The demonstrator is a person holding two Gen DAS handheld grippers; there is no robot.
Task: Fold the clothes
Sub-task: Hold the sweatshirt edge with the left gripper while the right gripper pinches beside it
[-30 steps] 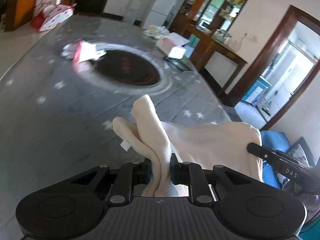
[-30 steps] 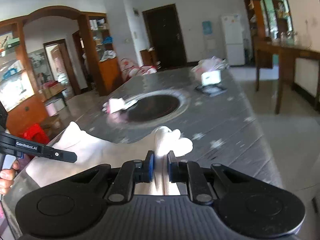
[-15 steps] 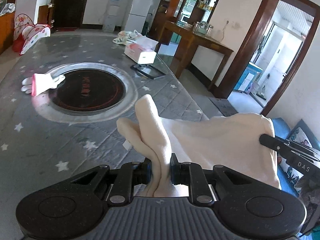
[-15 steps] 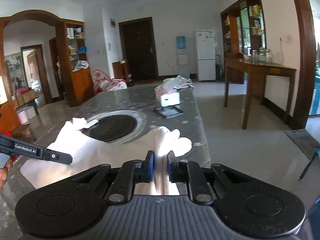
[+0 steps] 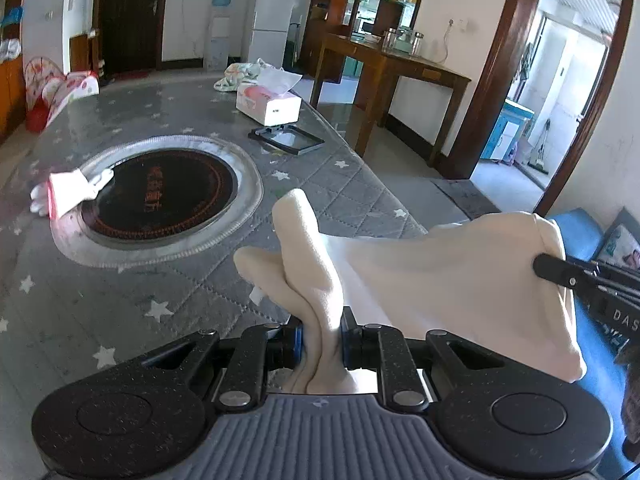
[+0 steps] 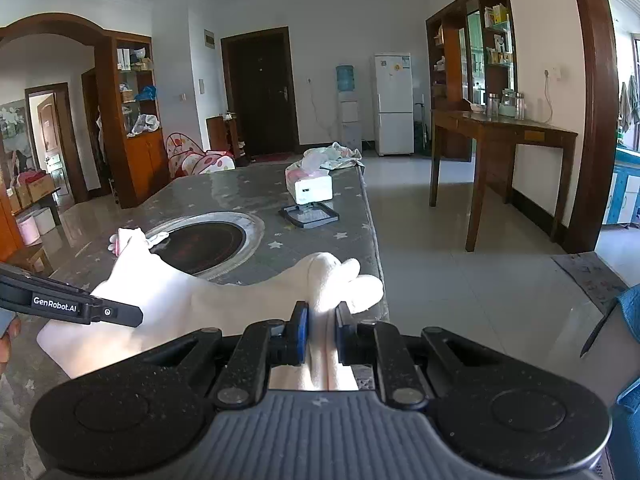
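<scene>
A cream garment (image 5: 440,280) hangs stretched between both grippers at the near end of the grey star-print table (image 5: 120,300). My left gripper (image 5: 322,338) is shut on one bunched edge of it, the cloth poking up past the pads. My right gripper (image 6: 322,330) is shut on the opposite bunched edge (image 6: 336,276). In the left wrist view the right gripper's black finger (image 5: 560,272) shows at the garment's far right corner. The left gripper's finger (image 6: 108,312) lies across the cream garment (image 6: 160,304) in the right wrist view.
A round black hotplate (image 5: 160,196) is set in the table's middle, with a white and pink cloth (image 5: 68,190) at its left rim. Farther back lie a tissue box (image 5: 268,104), a black tray (image 5: 286,140) and a crumpled cloth (image 5: 240,74). A wooden side table (image 6: 500,136) stands right.
Both grippers swung sideways with the garment still held between them, so the table and room slid across both views. The grips have not changed.
</scene>
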